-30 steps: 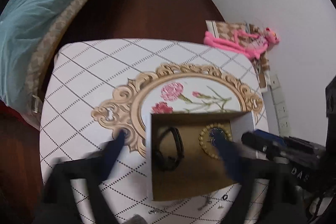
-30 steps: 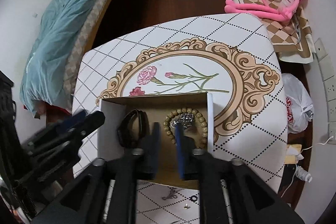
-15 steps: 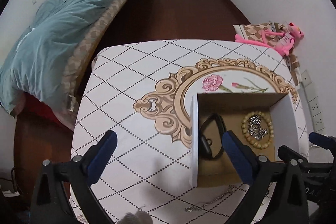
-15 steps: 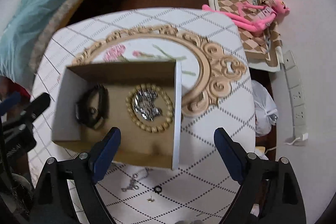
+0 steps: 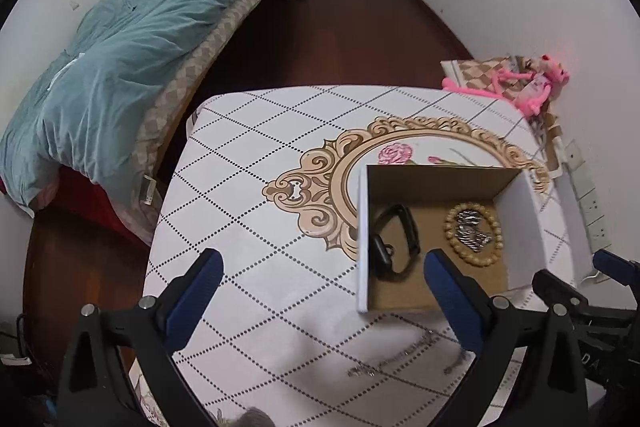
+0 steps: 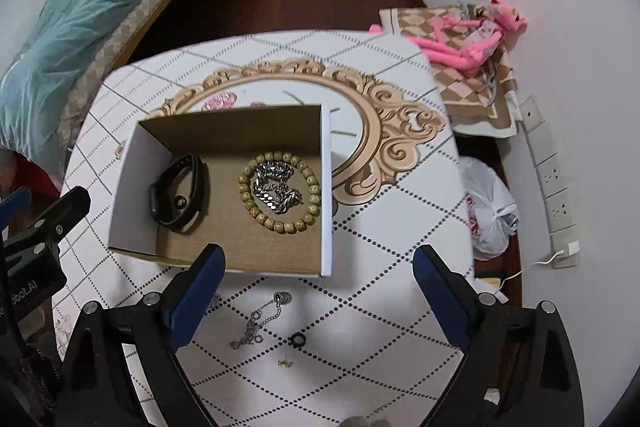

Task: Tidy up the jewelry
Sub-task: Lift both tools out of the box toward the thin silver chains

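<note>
In the left wrist view, your left gripper [image 5: 322, 279] sits at the bottom of the frame with its blue-padded fingers [image 5: 196, 291] spread wide and nothing between them. The table [image 5: 260, 187], covered in a white diamond-pattern cloth with an ornate gold frame print, fills the centre. The open cardboard box [image 5: 516, 223] stands at centre right on the table. Inside it, a black watch band [image 5: 396, 243] lies at the left and a beaded bracelet [image 5: 474, 233] lies at the right, with a silver chain [image 5: 472, 231] coiled inside the bead ring. A thin necklace [image 5: 400, 355] lies on the cloth just below the box. A bed with a teal duvet [image 5: 120, 67] occupies the upper left; a pink plush toy [image 5: 524, 83] lies at the upper right. In the right wrist view, your right gripper [image 6: 318, 277] is at the bottom of the frame, fingers wide apart and empty. The box [image 6: 326, 187] is at centre, holding the watch band [image 6: 180, 193] at left and the bracelet [image 6: 280, 191] around the silver chain [image 6: 276, 189] at right. Below the box, on the cloth, lie the necklace [image 6: 260, 319], a small black ring [image 6: 298, 340] just to its right, and a tiny earring [image 6: 285, 362] below them. A white plastic bag [image 6: 490, 211] sits on the floor at the right.
</note>
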`<state>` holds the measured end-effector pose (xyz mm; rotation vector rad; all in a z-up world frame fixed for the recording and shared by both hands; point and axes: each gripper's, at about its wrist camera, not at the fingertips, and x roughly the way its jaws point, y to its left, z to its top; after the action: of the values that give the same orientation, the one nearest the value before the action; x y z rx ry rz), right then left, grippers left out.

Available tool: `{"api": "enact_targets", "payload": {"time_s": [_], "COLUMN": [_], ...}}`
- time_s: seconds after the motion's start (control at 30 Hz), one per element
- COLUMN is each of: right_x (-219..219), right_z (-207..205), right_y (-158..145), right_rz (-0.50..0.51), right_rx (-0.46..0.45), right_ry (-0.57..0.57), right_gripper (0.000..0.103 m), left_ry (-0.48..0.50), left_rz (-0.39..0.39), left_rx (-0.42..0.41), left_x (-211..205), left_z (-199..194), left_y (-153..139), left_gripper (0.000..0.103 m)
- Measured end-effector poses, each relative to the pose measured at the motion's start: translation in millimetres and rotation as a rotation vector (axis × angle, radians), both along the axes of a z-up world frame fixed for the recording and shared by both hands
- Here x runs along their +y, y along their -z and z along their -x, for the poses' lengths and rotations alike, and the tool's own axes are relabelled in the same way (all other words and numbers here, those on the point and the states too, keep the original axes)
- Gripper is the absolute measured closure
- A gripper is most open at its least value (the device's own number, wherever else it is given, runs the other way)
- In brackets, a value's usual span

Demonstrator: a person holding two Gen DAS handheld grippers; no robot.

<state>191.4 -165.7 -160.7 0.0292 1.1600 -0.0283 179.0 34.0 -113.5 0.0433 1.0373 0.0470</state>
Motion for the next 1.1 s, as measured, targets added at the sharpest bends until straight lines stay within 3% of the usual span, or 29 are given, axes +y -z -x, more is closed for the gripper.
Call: {"api": "enact_targets", "payload": {"time_s": [0.47,0.7,0.93,1.1], "right_x": [-8,-6,-13,-17], "right_z": [77,98,101,92], "right_y": [-88,-106,-86,-25], "right_rz": [0.053,0.015,-0.036,-0.075], "right_rx": [-0.227,-0.259,-0.214,-0.091], "right_ry": [0.036,0.038,0.059,0.06], "right_gripper": [0.007,0.007,0.007,0.007], "left_ry": [-0.011,0.0,-0.032,-0.066], "left_rz": [0.009,0.037,0.011,0.001], "left_rx": [-0.137,-0.165,-0.112,-0.035], "left_x": [-4,-4,-6,2], "left_z": [66,83,82,81], "left_y": [-59,-77,-59,-11], "left_gripper": [0.001,0.001,0.001,0.001]}}
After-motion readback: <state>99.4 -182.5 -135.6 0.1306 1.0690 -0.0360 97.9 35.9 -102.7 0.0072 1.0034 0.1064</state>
